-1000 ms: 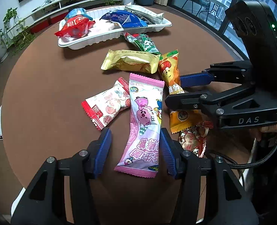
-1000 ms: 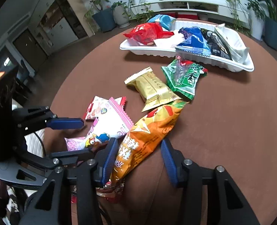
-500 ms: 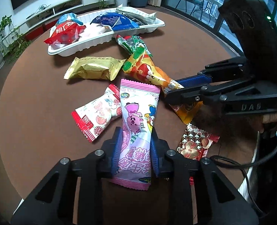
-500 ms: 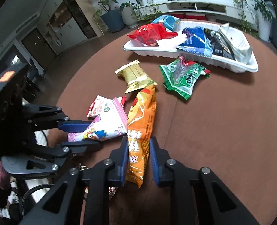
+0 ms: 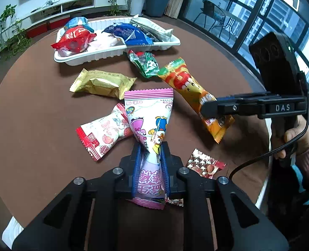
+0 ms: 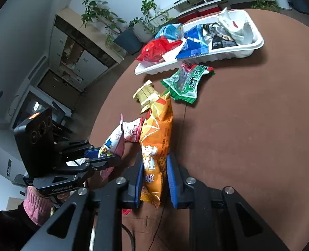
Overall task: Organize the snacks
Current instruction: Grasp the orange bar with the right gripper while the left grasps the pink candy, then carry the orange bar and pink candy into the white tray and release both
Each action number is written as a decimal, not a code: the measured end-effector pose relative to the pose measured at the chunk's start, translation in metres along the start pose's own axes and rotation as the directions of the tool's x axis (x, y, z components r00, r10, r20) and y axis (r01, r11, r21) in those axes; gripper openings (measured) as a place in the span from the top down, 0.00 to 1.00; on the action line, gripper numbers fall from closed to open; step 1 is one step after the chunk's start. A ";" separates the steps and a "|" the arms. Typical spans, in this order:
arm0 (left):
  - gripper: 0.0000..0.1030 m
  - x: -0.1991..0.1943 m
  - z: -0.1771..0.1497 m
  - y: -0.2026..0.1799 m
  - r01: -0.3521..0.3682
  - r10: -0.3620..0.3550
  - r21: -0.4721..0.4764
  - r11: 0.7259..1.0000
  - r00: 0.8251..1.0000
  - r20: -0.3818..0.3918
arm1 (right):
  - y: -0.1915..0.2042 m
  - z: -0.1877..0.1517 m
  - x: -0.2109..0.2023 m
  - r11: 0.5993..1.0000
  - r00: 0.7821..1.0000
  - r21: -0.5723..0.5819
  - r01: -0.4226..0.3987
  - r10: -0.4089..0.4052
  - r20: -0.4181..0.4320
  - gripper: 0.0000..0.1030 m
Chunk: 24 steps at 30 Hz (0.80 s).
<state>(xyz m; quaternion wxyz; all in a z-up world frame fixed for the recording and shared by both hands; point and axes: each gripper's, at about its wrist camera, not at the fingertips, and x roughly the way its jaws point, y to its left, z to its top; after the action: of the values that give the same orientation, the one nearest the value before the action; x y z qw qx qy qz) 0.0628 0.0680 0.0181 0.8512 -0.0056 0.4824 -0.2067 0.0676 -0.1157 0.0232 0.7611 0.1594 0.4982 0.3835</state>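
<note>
Pink snack packet (image 5: 149, 146) sits pinched between the blue pads of the left gripper (image 5: 150, 165), clamped narrow around the packet's lower half so the film waists in there and flares wide toward its crimped far edge. Its long axis runs straight out along the fingers, toward the white tray (image 5: 112, 51), with the near end poking out behind the pads. Glossy plastic, printed with cartoon figures and large characters.

Right gripper (image 6: 153, 167) is likewise closed on the orange snack packet (image 6: 157, 133), gripping it near its lower end. In the right wrist view that packet's length runs along the fingers, its green-trimmed top toward the tray; in the left wrist view it slants across the brown round table (image 5: 33, 96), lifted off the surface with a shadow under it.

Loose on the table lie a gold foil pillow pack (image 5: 102, 83), a white-and-red candy pouch (image 5: 104, 133) touching the pink packet's left side, a crumpled green packet (image 5: 146, 63) just in front of the tray, and a small red-and-brown wrapper (image 5: 204, 165) near the left gripper. The shallow ribbed plastic tray holds red (image 5: 74, 40), blue (image 5: 130, 34) and silvery (image 5: 152, 26) packets.
</note>
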 end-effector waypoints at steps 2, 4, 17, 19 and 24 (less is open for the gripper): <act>0.84 -0.002 0.001 0.000 0.013 -0.013 -0.010 1.000 1.000 0.007 | 0.001 0.000 -0.004 1.000 1.000 0.011 -0.014 0.014 0.010 0.77; 0.84 -0.006 0.003 0.001 0.027 -0.026 -0.025 0.999 0.999 0.018 | 0.002 0.000 -0.008 0.999 0.999 0.018 -0.029 0.029 0.016 0.77; 0.84 -0.033 0.033 0.027 0.079 -0.065 -0.128 0.989 0.992 0.111 | 0.004 0.029 -0.030 0.997 0.994 0.040 -0.071 0.067 0.086 0.77; 0.84 -0.035 0.039 0.031 0.073 -0.056 -0.134 0.988 0.991 0.121 | 0.001 0.035 -0.033 0.996 0.993 0.046 -0.070 0.066 0.098 0.77; 0.84 -0.037 0.054 0.041 0.069 -0.047 -0.153 0.986 0.989 0.140 | -0.006 0.046 -0.041 0.996 0.991 0.053 -0.066 0.059 0.119 0.77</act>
<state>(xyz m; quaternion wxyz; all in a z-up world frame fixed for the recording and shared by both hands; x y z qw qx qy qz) 0.1049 0.1081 0.0690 0.8726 -0.1009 0.4376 -0.1919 0.1017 -0.1436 0.0665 0.7718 0.2189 0.4580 0.3829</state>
